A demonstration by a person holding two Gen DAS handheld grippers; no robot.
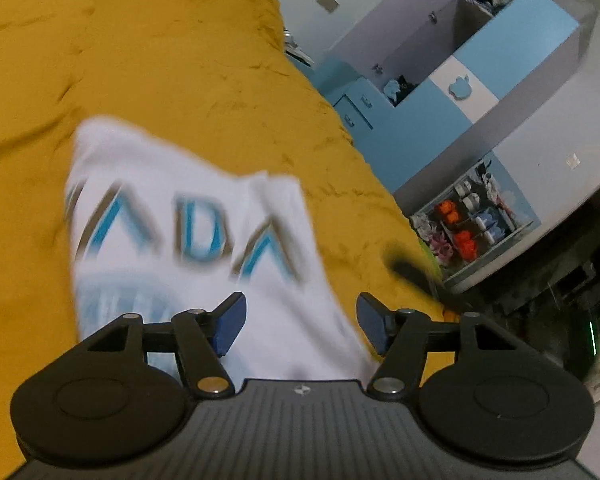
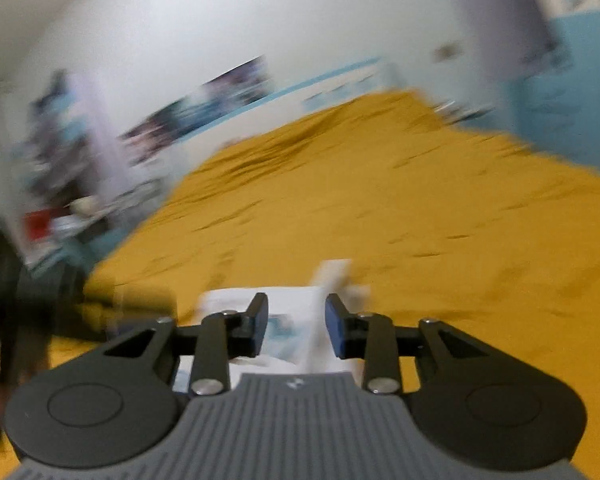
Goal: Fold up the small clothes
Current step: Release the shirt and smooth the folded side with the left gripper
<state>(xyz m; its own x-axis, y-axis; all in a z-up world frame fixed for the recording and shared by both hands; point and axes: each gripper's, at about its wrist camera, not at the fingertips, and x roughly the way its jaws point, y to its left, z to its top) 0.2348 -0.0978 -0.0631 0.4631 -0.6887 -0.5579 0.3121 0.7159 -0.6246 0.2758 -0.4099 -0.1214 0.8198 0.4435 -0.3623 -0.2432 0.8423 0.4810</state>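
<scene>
A: Item one, nearest the lens: left gripper (image 1: 300, 322), jaws spread, nothing between them.

B: Largest item?

A: Bed (image 1: 160, 60), mustard cover, wrinkled.

B: Next?

A: Shirt (image 1: 188, 216), white, blue lettering, lying on the bed. It spreads ahead of and left of the left gripper, its long axis seemingly running away from the lens.

B: And the other claw?

A: Right gripper (image 2: 296, 326), part open, over a shirt edge; grip not evident. Both are close; blur prevents ranking them.

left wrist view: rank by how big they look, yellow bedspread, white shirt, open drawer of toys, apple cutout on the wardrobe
1. yellow bedspread
2. white shirt, though it lies close to the camera
3. open drawer, farther off, so true size is unsure
4. apple cutout
</scene>
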